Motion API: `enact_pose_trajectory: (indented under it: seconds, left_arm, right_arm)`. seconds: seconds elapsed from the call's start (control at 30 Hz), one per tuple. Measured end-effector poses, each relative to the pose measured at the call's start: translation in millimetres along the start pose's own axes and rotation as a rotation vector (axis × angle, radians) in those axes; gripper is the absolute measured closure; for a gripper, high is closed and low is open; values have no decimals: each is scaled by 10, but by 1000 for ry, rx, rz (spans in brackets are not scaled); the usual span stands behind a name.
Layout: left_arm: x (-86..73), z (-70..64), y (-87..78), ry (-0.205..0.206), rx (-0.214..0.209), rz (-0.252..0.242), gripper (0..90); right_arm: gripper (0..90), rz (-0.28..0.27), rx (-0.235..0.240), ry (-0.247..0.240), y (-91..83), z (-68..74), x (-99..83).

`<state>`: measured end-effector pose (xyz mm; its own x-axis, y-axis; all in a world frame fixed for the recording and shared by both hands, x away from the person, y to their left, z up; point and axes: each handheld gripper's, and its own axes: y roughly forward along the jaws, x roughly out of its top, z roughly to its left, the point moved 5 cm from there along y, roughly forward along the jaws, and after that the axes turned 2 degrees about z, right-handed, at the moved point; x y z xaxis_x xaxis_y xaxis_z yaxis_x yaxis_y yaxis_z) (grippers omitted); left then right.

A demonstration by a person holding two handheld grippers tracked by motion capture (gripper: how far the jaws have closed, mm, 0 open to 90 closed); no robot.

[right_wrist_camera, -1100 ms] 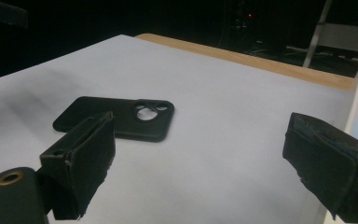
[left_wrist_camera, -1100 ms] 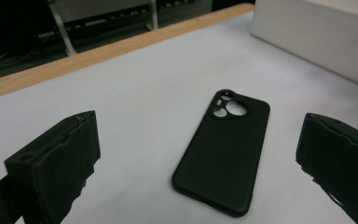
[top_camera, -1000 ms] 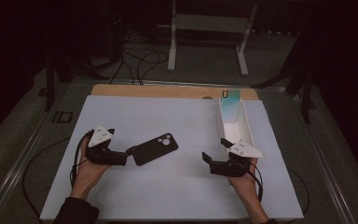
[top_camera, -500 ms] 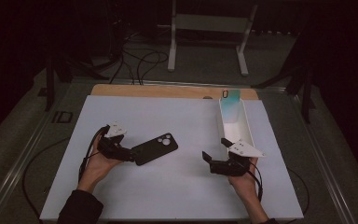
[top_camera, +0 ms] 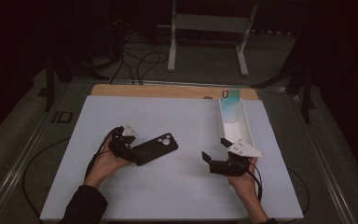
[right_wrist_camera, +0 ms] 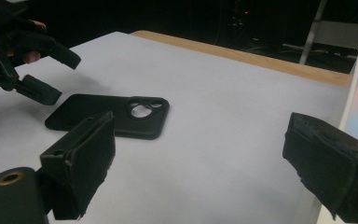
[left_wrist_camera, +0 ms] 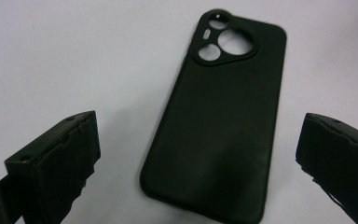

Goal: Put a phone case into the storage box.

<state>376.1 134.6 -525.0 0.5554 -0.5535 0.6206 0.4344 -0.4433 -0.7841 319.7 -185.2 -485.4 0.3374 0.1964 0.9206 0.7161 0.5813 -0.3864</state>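
A black phone case (top_camera: 157, 148) lies flat on the white table top, camera cut-outs facing up. My left gripper (top_camera: 131, 151) is at the case's near left end and stands open. In the left gripper view the case (left_wrist_camera: 219, 121) lies between the two spread jaws of the gripper (left_wrist_camera: 200, 140), which do not touch it. My right gripper (top_camera: 214, 148) hovers open to the right of the case, beside the white tray. In its own view the right gripper (right_wrist_camera: 205, 154) holds nothing, and the case (right_wrist_camera: 107, 114) lies farther off with the left gripper (right_wrist_camera: 32, 60) above its far end.
A long white tray (top_camera: 242, 126) stands at the right, with a teal phone (top_camera: 230, 99) leaning at its far end; its wall (right_wrist_camera: 356, 93) is close to my right jaw. A wooden strip (top_camera: 168, 91) borders the table's far edge. Cables trail from both grippers.
My left gripper has moved right and now has its open jaws on either side of the case's near end. The right gripper and the case have stayed put.
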Motion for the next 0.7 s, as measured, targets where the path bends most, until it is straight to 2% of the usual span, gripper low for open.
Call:
enact_pose_trajectory:
  seconds: [0.27, 0.63, 0.7]
  left_arm:
    - [-23, -19, 134, 5, -25, 41, 10]
    - [-54, -75, 277, 27, -38, 101, 22]
    - [-53, -81, 303, 26, -30, 102, 25]
  right_arm:
    - [94, 3, -1, -2, 11, 1, -6]
    - [94, 3, -3, 0, 17, -2, -10]
    - [94, 3, -3, -1, 19, -1, -11]
